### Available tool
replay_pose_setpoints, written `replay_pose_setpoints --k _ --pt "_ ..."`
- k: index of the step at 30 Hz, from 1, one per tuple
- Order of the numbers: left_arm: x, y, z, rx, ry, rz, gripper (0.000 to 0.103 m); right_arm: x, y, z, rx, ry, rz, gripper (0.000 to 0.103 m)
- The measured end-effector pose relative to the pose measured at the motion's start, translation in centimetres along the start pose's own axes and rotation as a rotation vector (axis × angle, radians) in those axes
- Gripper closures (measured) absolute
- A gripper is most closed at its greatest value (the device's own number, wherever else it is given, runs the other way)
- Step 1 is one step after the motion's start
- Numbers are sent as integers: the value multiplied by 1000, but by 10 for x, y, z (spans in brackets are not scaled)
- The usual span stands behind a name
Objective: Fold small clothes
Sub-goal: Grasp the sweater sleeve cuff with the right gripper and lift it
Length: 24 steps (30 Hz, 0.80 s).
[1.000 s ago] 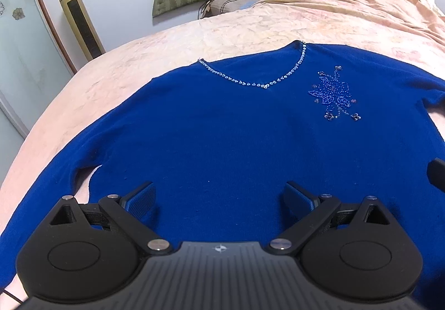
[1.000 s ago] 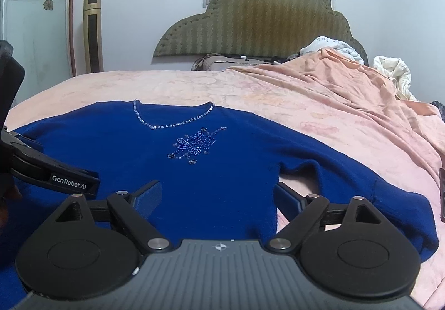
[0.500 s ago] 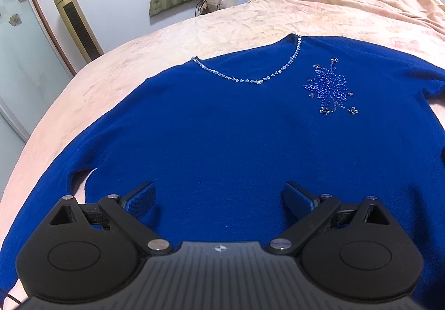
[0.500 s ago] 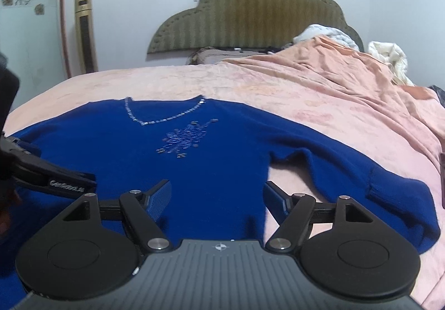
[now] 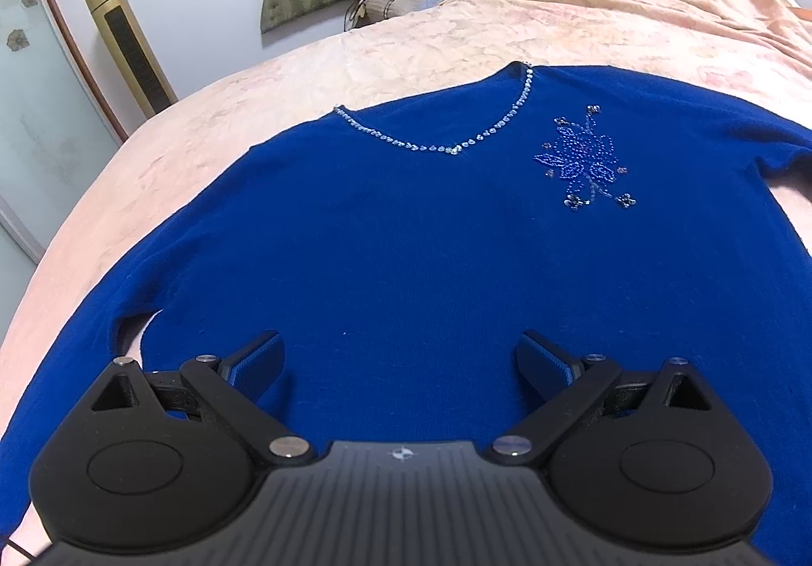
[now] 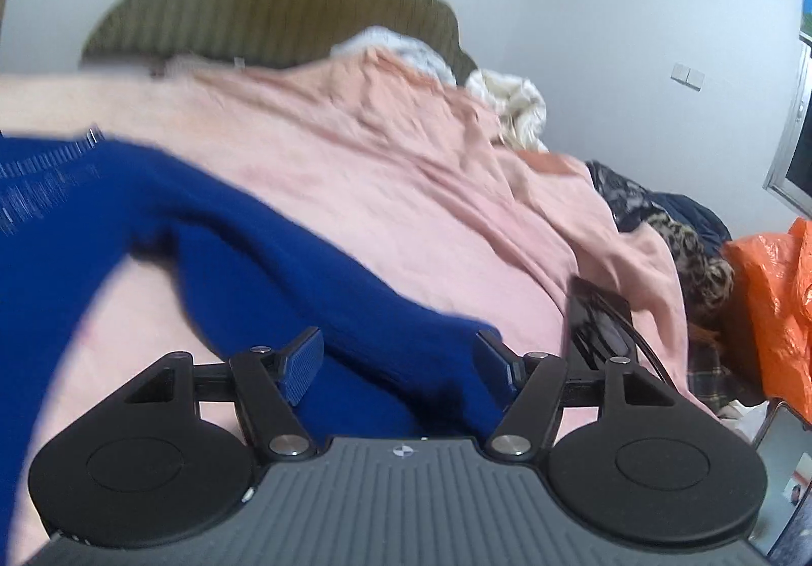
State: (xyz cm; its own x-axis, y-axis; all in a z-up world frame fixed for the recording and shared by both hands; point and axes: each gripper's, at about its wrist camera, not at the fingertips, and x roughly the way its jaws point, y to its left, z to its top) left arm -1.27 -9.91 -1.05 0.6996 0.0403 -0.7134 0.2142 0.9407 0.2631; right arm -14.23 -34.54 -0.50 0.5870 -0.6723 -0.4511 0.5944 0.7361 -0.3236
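Observation:
A royal-blue sweater with a beaded neckline and a beaded flower lies flat, front up, on the pink bedspread. My left gripper hangs open over its lower body, nothing between the fingers. In the blurred right wrist view, one long sleeve runs down to the right, and its cuff end lies between the fingers of my right gripper. Those jaws are closing around the sleeve end; the pads stand a little apart from the cloth.
An olive padded headboard and heaped bedding stand at the far end. A dark phone lies on the bed right of the cuff. Dark clothes and an orange bag sit at the right edge. A gold tower fan stands at the left.
My right gripper swung right from the sweater's body to the right sleeve's cuff, and its jaws narrowed. The left gripper barely moved and stayed open.

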Motion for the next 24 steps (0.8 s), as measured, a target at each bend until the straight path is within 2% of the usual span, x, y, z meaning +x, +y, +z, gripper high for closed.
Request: replay_pose_setpoints --k 4,7,9,10,12,15,19,24 --pt "-1 -3 0 22 -5 4 4 24 5 -6 -81 36 -7 38" --pt "-1 -2 1 27 -11 15 4 23 20 -4 -181 20 -15 42" --pt "0 -1 1 26 -6 15 4 24 18 -2 -169 21 0 71" --pt "0 0 1 26 -5 16 4 25 12 -1 -123 21 6 97" --pt "1 2 1 28 -6 20 4 26 -9 2 -3 16 23 100" --pt "3 6 2 18 0 26 4 16 -57 7 244 -32 74 100" --pt "7 13 3 1 9 23 4 -2 -119 5 478 -115 23 99" --pt "9 21 4 -22 8 32 4 -10 -175 -12 679 -149 -38 98"
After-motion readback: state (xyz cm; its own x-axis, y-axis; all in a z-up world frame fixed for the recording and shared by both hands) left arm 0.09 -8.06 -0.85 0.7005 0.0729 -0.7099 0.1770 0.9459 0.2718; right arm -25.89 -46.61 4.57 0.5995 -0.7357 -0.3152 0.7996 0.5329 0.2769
